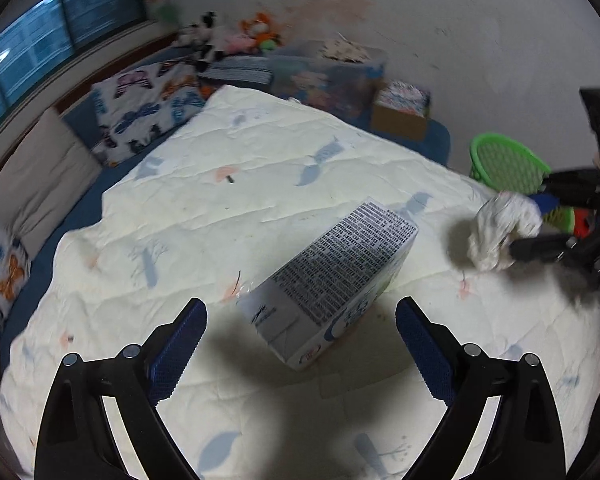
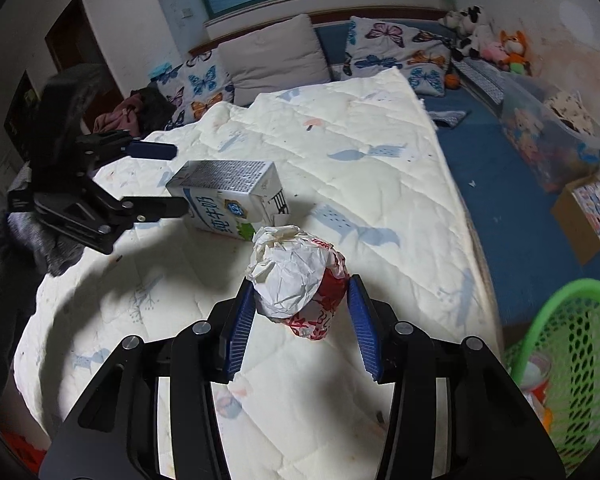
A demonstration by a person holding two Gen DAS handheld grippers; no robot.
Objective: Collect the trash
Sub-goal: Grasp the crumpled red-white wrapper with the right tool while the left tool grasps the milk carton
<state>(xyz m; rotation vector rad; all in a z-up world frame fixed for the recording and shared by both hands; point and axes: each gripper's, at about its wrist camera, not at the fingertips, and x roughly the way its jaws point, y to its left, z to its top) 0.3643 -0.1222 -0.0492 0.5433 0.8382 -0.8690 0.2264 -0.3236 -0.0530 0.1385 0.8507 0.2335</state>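
Observation:
A white milk carton (image 1: 332, 276) printed with black text lies on its side on the cream quilt (image 1: 260, 152). My left gripper (image 1: 302, 320) is open just short of it, a blue pad on either side of its near end. The right wrist view shows that carton (image 2: 228, 196) with the left gripper (image 2: 176, 178) at its left end. My right gripper (image 2: 302, 286) is shut on a crumpled white-and-red paper wrapper (image 2: 296, 280), held just above the quilt (image 2: 360, 128). The left wrist view shows the same wrapper (image 1: 500, 236) in the right gripper (image 1: 520, 220) at the right.
A green mesh basket (image 2: 572, 340) with some trash in it stands beside the bed at the lower right, also seen as the basket (image 1: 508, 164). Butterfly pillows (image 2: 396, 52), soft toys (image 2: 496, 44), a clear storage box (image 2: 552, 136) and a cardboard box (image 2: 588, 216) line the far side.

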